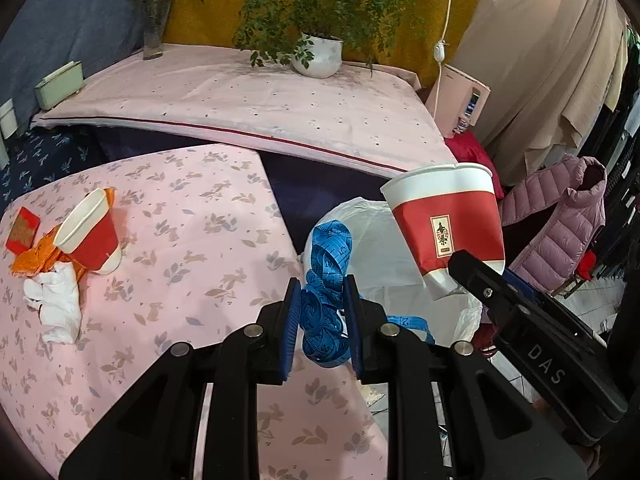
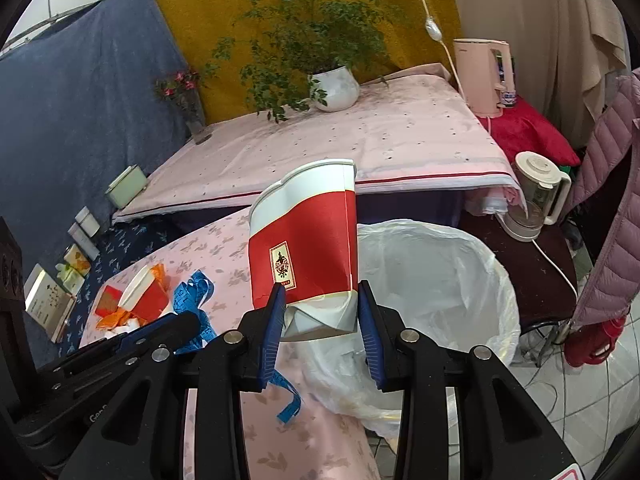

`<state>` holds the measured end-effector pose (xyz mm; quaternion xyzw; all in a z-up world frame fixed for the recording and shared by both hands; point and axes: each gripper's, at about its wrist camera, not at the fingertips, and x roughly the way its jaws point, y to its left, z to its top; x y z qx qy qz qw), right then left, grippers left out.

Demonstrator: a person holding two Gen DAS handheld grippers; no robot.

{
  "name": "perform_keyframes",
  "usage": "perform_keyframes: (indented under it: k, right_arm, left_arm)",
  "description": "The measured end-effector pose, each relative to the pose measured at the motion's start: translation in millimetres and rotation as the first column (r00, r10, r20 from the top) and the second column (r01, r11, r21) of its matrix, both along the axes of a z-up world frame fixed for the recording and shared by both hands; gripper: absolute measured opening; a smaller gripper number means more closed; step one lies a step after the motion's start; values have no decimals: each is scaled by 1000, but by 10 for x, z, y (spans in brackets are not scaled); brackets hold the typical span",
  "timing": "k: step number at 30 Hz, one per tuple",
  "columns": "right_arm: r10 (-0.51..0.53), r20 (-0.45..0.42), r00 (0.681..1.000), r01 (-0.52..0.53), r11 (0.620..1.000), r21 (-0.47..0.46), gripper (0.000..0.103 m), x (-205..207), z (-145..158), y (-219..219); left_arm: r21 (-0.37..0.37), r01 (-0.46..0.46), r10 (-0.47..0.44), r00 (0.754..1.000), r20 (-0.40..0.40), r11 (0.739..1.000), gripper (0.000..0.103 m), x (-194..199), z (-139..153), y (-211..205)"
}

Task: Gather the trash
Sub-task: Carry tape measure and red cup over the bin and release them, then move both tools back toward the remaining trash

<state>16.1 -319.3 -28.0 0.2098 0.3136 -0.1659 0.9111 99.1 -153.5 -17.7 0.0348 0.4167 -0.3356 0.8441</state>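
Right wrist view, crushed paper cup (image 2: 304,248) upright, rim up

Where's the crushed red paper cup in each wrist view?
Left wrist: crushed red paper cup at right of centre, held by the right gripper, above the white bin bag.
Right wrist: cup at centre, between the gripper's fingers.
Shared landmark: white plant pot on the far pink-covered table.
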Motion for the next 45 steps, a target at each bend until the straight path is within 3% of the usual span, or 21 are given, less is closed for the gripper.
perform_keyframes:
  k: [13, 15, 16, 17, 33, 45]
  right_arm:
    - [-121, -21, 992, 121, 992, 17, 35, -280, -141, -550]
    - [-130, -24, 991, 131, 991, 18, 35, -300, -160, -594]
    - [-131, -25, 991, 132, 991, 20, 35, -305, -166, -611]
    - [-133, -26, 991, 133, 991, 20, 35, -310, -171, -622]
    - [-94, -13, 996, 94, 996, 11, 35, -223, -111, -477]
    - [0, -21, 1000, 0, 1000, -9, 37, -3, -41, -29]
  left_arm:
    - [0, 119, -119, 993, -9, 993, 23, -151, -33, -697]
    - [5, 118, -117, 993, -12, 993, 40, -155, -36, -746]
    - [6, 110, -110, 994, -9, 994, 54, -158, -33, -759]
    - [6, 97, -97, 995, 1, 995, 58, -163, -24, -759]
    - [26, 11, -11, 1000, 15, 1000, 60, -60, -30, -507]
    - [16, -190, 191, 982, -9, 982, 60, 218, -59, 207]
